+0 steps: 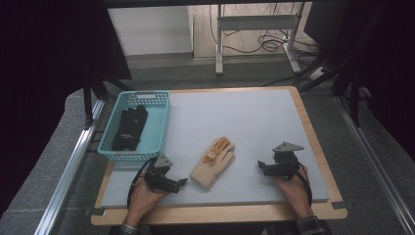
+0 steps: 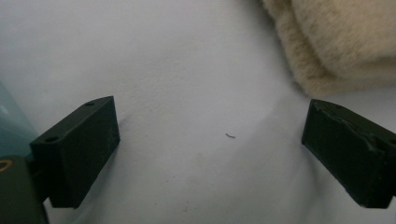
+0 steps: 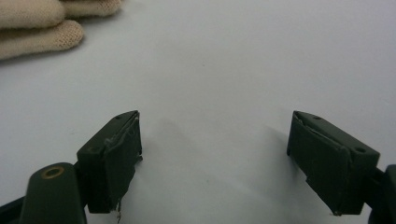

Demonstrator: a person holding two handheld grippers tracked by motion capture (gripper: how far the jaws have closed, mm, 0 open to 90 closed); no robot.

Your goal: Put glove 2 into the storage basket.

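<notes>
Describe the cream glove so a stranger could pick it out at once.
Start at the grey mat covering the table, then look at its near middle, between the left gripper and the right gripper. The cream glove lies there flat and alone, pale with orange fingertips, unlike the black glove inside the turquoise basket.

A grey mat [image 1: 254, 122] covers the wooden table [image 1: 320, 147], with cables [image 1: 274, 44] on the floor beyond

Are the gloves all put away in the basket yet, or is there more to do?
Partly, it seems. A black glove already lies in the teal basket. The cream knit glove is out on the grey mat, between the two grippers. Nothing is in hand: the left gripper and right gripper are both open and empty. If the job is gloves into the basket, the cream one is left.
</notes>
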